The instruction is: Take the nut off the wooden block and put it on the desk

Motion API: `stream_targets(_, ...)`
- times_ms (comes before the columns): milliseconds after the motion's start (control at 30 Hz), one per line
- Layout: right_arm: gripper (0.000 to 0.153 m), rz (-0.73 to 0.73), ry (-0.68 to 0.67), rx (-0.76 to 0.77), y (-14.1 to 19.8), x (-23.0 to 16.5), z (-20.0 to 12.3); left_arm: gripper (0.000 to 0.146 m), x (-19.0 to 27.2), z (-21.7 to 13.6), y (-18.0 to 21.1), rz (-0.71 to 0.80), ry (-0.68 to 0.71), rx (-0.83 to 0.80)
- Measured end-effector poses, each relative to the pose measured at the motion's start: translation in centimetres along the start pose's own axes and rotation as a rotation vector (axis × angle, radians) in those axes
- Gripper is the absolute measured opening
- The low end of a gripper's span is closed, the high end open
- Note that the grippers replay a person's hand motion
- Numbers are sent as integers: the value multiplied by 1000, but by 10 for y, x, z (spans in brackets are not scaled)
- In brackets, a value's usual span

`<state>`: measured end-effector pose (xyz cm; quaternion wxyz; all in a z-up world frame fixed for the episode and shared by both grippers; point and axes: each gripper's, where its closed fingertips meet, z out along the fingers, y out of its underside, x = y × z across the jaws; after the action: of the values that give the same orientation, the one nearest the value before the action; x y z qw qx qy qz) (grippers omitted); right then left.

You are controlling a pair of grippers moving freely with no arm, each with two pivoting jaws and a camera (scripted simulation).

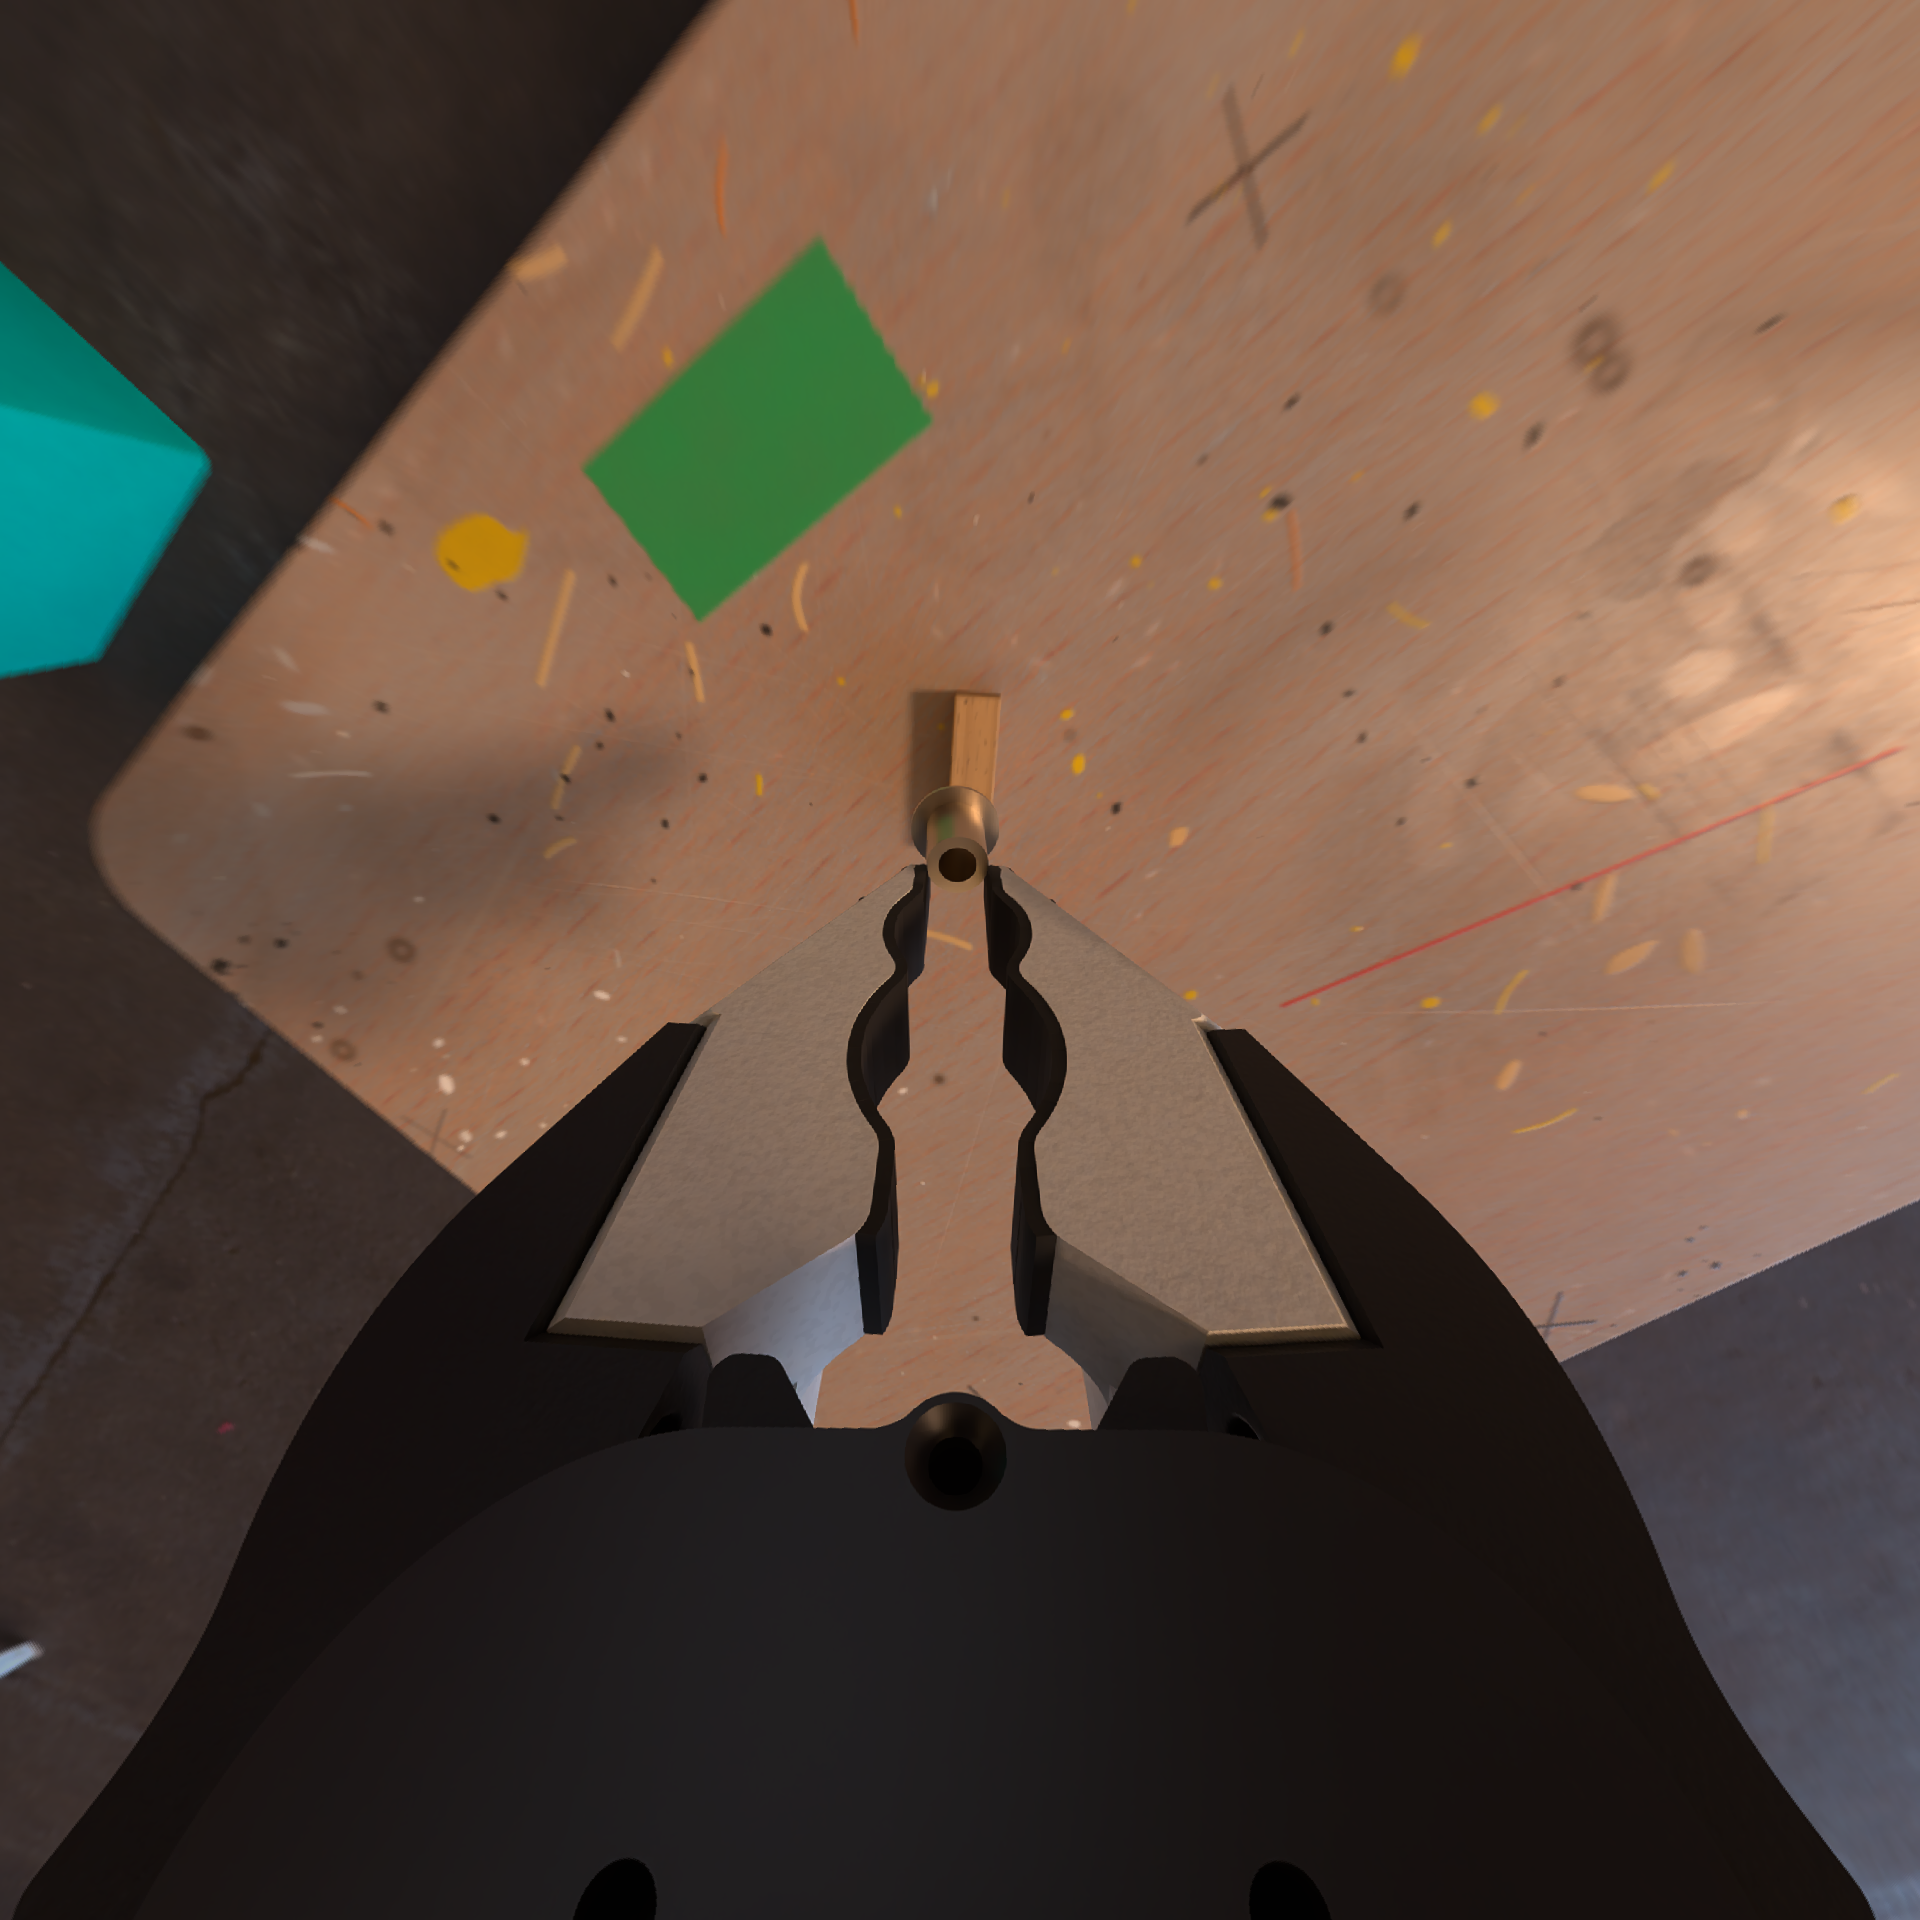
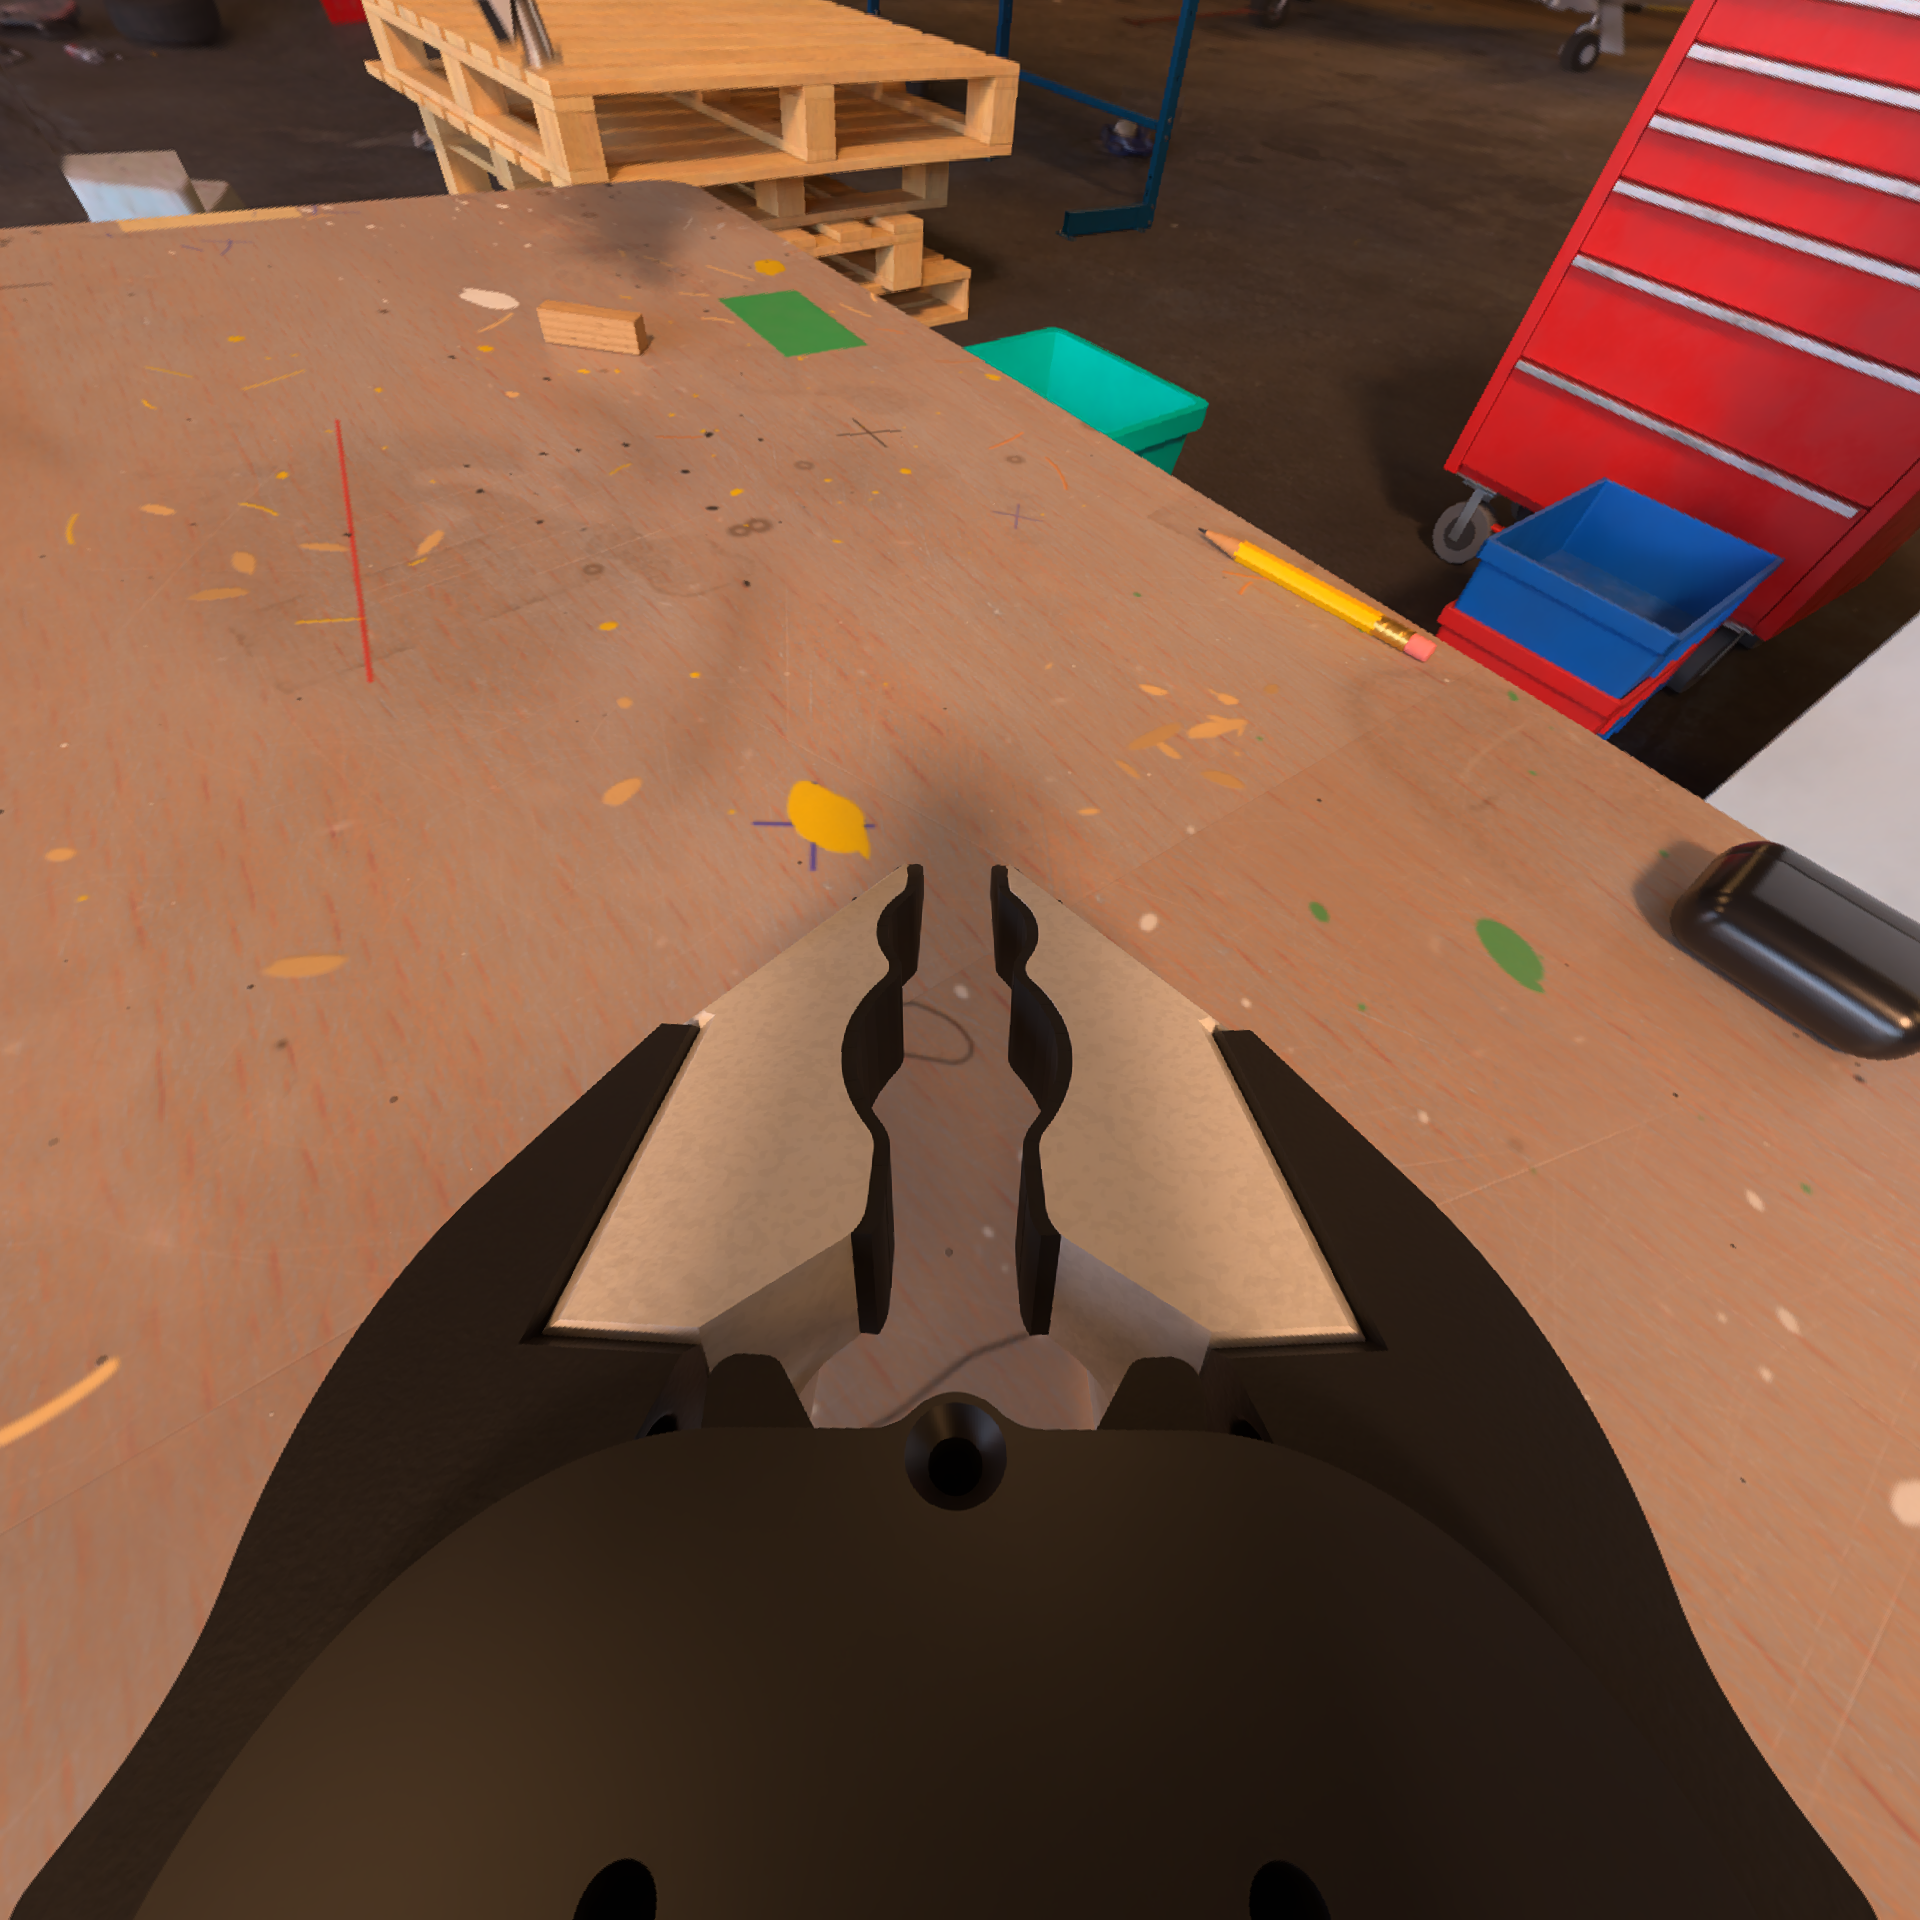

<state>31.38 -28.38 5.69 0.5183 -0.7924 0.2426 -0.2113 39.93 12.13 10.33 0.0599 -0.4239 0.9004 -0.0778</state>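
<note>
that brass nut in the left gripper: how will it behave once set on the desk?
The nut looks like smooth, rigid metal, so it probably won't deform and may slip between the left gripper tips. Its round tubular body could roll if laid sideways on the desk. Standing on its flared end, it likely stays put.

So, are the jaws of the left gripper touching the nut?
Touching. In the left wrist view the left gripper has its jaws closed against both sides of the brass nut, with no gap visible.

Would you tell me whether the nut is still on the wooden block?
Off: the left gripper grips the nut above the wooden block.
</note>
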Motion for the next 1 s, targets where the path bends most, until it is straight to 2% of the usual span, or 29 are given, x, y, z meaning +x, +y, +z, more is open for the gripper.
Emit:
stream_targets(200, 13, -10, -10, -31, 3, -2, 3, 10, 49, -91, -37, 100, -71, 190)
stream_targets(300, 13, -15, -13, -52, 5, -3, 5, 10, 106, -113, -52, 187, 10, 219)
stream_targets(367, 14, -17, -14, -63, 7, -5, 5, 10, 152, -114, -58, 241, 106, 219)
stream_targets(500, 14, -25, -20, -77, 8, -7, 5, 10, 235, -87, -61, 362, 261, 151)
stream_targets(600, 14, -29, -24, -74, 7, -8, 4, 10, 269, -50, -65, 389, 262, 110)
stream_targets(733, 14, -37, -24, -70, 6, -8, 2, 10, 285, 5, -70, 366, 184, 2)
stream_targets(833, 14, -55, -23, -68, 4, -10, -1, 10, 289, 39, -70, 283, 177, -95)
stream_targets(1000, 14, -86, -21, -58, 0, -11, -6, 10, 286, 71, -69, 205, 145, -187)
